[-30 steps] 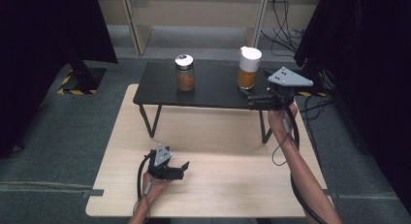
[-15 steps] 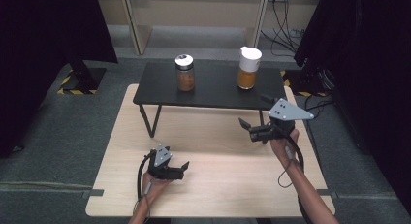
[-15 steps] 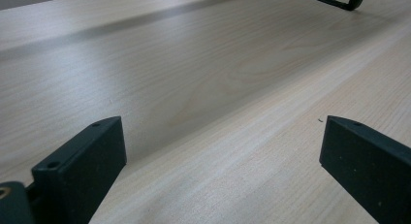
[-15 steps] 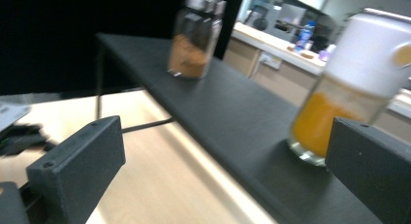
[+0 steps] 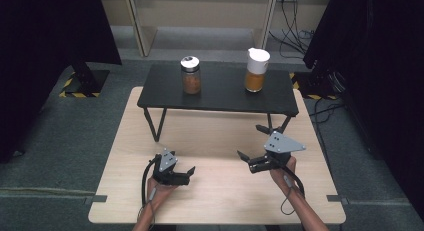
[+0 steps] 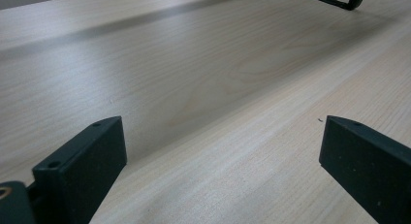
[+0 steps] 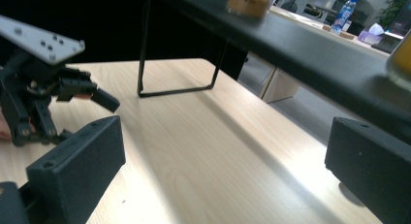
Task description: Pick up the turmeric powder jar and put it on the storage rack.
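Orange stuff is sitting in the white-lidded jar on the little black table, and nobody is holding it. A second ago the right claw was up beside that jar; now it is coming back low over the wooden table, jaws spread wide and empty. The left claw is resting wide apart and empty too, so the jar job looks finished

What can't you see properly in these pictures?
- What the orange stuff in the silver-lidded jar and the white-lidded jar is: too small in the high view.
- Both jars in the right gripper view: cut off by the edges.
- The left claw grip: covered by the hand.
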Demonstrator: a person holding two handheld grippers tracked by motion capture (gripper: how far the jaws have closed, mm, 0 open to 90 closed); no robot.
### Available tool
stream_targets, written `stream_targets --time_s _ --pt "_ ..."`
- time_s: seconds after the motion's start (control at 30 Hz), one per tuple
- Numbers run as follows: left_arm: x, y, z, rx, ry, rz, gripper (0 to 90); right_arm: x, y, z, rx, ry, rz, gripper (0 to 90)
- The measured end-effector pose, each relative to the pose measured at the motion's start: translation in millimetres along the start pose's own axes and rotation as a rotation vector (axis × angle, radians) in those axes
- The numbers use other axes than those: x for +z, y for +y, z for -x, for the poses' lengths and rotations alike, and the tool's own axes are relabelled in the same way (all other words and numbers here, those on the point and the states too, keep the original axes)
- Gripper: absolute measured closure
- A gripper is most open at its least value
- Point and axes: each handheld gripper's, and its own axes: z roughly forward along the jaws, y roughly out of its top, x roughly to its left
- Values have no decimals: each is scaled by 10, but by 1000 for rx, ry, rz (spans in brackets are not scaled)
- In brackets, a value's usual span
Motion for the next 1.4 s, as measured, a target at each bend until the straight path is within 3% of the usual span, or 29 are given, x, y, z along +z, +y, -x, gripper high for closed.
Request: stream_targets --time_s 0.37,0.97,1.3,1.4 --pt "1 1 -2 -1 0 -1 21 134 -236 -141 -19 8 -61 6" --pt "4 3 -2 0 0 -1 22 322 -612 -234 34 8 -125 7" --pt "5 4 1 0 0 -2 22 317 -820 -295 50 2 -110 7" --pt "5 4 -1 -1 0 -2 22 328 -809 -346 33 -15 -123 7"
